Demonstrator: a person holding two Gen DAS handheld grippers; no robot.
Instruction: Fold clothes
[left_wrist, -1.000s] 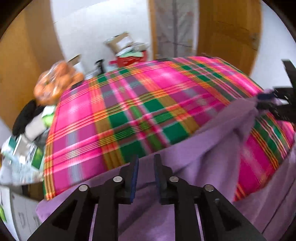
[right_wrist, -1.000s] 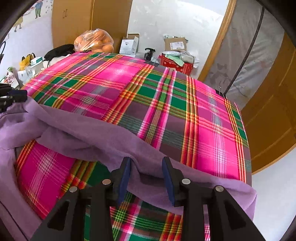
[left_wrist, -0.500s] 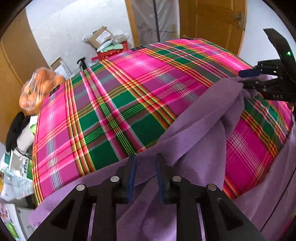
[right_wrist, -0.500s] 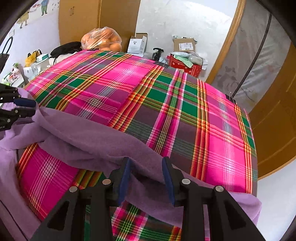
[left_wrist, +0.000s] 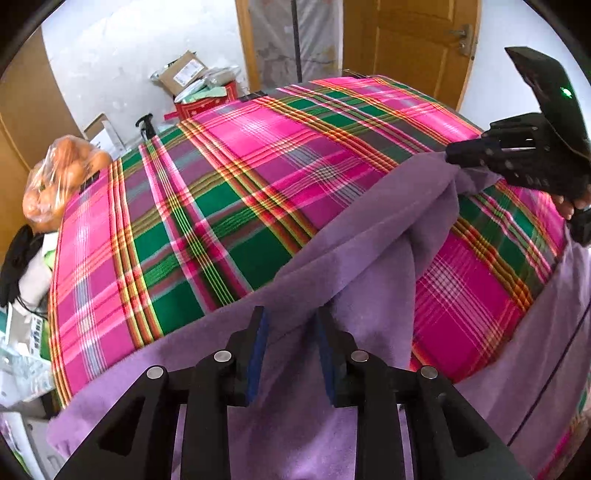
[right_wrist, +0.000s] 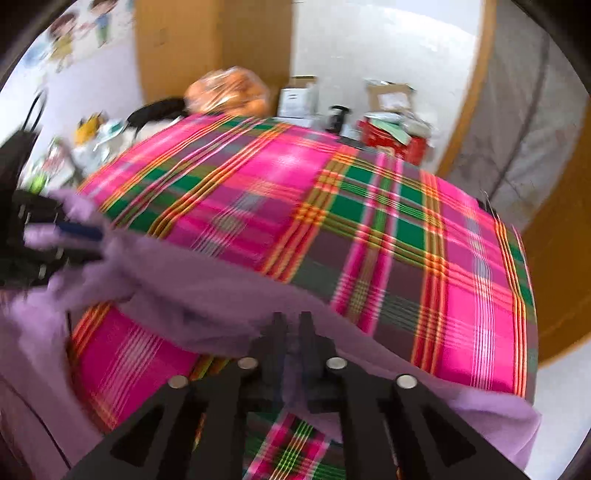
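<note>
A purple garment (left_wrist: 369, 229) lies crumpled along the near side of a table covered by a pink and green plaid cloth (left_wrist: 258, 166). My left gripper (left_wrist: 290, 314) hovers over the garment's near edge. Its jaws are opening, and the fabric lies in the gap with the pads clear of it. In the right wrist view, my right gripper (right_wrist: 291, 321) is closing, with only a thin fold of the purple garment (right_wrist: 207, 291) between its fingers. From the left wrist view, the right gripper (left_wrist: 450, 155) pinches a raised edge of the cloth. The left gripper (right_wrist: 85, 240) shows blurred at the left edge.
A bag of oranges (left_wrist: 62, 173) sits at the table's far left corner. A red crate (left_wrist: 207, 103) and cardboard boxes stand against the wall beyond. A wooden door (left_wrist: 406, 44) is at the back right. Clutter fills the floor on the left. The person's fingers (left_wrist: 569, 206) grip the right tool.
The left jaws have widened over the purple fabric. The right jaws have drawn nearly together on a fold of it. The right view now tilts and blurs.
</note>
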